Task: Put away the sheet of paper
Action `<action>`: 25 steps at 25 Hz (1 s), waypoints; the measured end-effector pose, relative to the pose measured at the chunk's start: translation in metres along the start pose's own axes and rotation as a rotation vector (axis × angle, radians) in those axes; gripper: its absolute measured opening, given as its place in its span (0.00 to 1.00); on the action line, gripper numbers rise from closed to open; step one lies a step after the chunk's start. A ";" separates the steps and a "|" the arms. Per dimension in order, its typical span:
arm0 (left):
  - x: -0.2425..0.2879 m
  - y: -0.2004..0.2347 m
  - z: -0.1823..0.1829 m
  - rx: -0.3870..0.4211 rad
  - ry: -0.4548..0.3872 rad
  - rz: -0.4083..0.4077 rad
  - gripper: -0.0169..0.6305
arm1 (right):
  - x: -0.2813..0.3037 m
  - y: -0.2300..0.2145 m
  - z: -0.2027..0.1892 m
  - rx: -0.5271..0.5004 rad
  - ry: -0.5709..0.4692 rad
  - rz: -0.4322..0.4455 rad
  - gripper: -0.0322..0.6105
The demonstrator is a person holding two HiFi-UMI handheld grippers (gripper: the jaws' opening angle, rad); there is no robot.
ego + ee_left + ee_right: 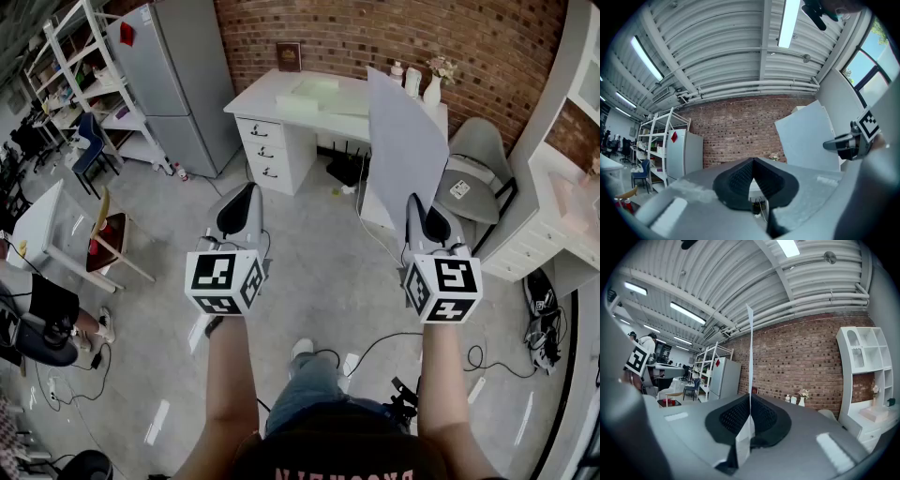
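Observation:
A pale grey sheet of paper (401, 148) stands upright in the air in front of the white desk (272, 94). My right gripper (420, 217) is shut on its lower edge. In the right gripper view the sheet of paper (750, 362) shows edge-on, pinched between the black pads (736, 416). My left gripper (238, 208) hangs level to the left, apart from the sheet, its pads (740, 176) pressed together with nothing between them. In the left gripper view the sheet of paper (806, 136) rises at the right with the right gripper beside it.
A white desk with drawers stands against the brick wall, with a green pad (314, 87), a frame (289, 56) and vases (433, 89) on it. A grey chair (473, 178) is at its right, a white cabinet (553, 197) further right. A fridge (178, 80) and shelves (80, 70) stand left. Cables lie on the floor.

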State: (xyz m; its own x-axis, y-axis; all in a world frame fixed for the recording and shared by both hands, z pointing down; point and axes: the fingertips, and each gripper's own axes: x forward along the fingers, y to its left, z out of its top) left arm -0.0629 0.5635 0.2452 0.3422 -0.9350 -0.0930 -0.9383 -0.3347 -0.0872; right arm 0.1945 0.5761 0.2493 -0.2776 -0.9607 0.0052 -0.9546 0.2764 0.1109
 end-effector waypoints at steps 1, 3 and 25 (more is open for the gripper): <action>0.000 0.000 0.000 -0.001 -0.001 0.003 0.01 | 0.000 0.001 0.000 -0.004 0.000 0.002 0.05; 0.002 0.000 -0.001 -0.001 -0.002 0.005 0.01 | 0.001 0.003 -0.001 -0.011 0.000 0.006 0.05; 0.185 0.088 -0.050 0.003 0.011 -0.041 0.01 | 0.202 -0.021 -0.029 0.030 0.029 -0.009 0.05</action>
State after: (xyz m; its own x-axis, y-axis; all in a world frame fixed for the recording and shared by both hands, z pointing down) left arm -0.0848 0.3550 0.2703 0.3797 -0.9218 -0.0784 -0.9233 -0.3725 -0.0933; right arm 0.1616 0.3756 0.2770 -0.2659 -0.9634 0.0330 -0.9601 0.2677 0.0809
